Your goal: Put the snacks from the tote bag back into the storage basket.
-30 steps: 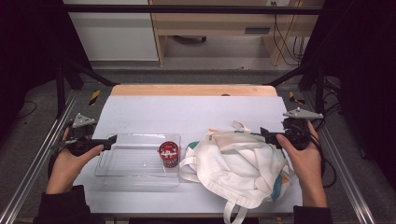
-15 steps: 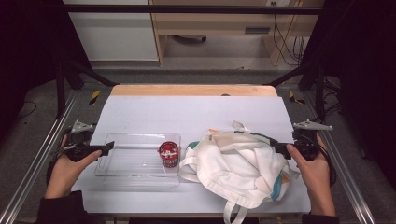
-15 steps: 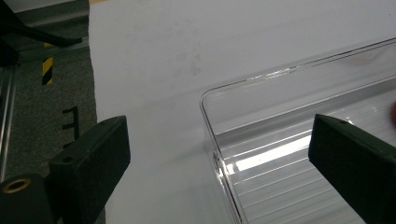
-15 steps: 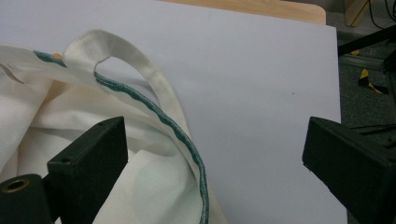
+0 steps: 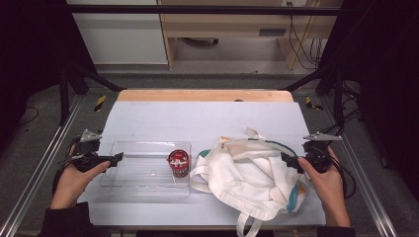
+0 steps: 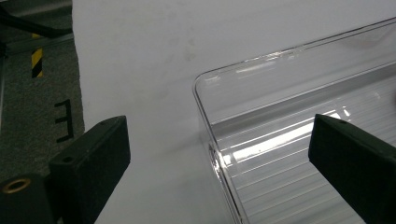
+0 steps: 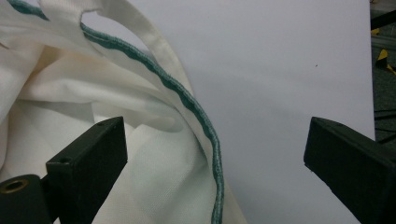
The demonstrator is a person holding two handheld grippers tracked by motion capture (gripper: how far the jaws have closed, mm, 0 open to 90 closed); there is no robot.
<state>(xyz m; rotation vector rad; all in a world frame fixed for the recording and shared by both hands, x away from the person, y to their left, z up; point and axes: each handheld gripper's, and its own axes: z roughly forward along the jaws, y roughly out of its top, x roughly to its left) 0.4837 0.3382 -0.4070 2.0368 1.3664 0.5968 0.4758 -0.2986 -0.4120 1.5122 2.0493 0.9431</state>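
Bench (image 5: 197,123): white sheet over wood, wooden strip bare at far edge.

Tray (image 5: 148,170): clear plastic, ribbed floor, left of centre; near corner seen in the left gripper view (image 6: 205,84).

Can (image 5: 178,163): small, red, stood upright inside the tray at its right end.

Bag (image 5: 247,177): white cloth with teal piping, crumpled, right of the tray, its left fold just beside the tray's right wall; a strap hung over the near edge; teal-edged rim in the right gripper view (image 7: 187,102).

Left claw (image 5: 116,159): open, empty, jaws straddling the tray's left wall without touching.

Right claw (image 5: 287,160): open, empty, at the bag's right edge, one jaw over cloth, the other over bare sheet
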